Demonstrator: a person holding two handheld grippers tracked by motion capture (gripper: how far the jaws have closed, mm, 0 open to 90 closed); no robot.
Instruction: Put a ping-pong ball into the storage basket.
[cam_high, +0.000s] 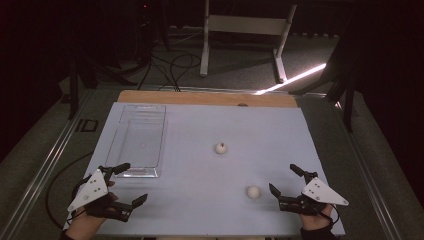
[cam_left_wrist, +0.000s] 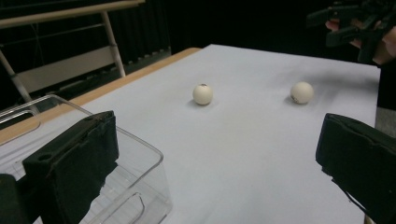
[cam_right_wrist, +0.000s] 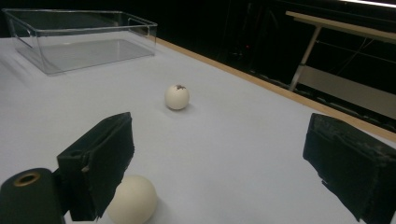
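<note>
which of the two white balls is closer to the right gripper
The near ball, lying just left of the right gripper. The other ball sits farther up the table, mid-sheet, with a dark mark on top.

Two small white balls lie on the pale desk (cam_high: 200, 210). The near ball (cam_high: 253, 191) rests plain and round at about five o'clock from the desk's middle. The far ball (cam_high: 221, 148), well apart at its eleven o'clock, shows a dark speck on top.
</note>
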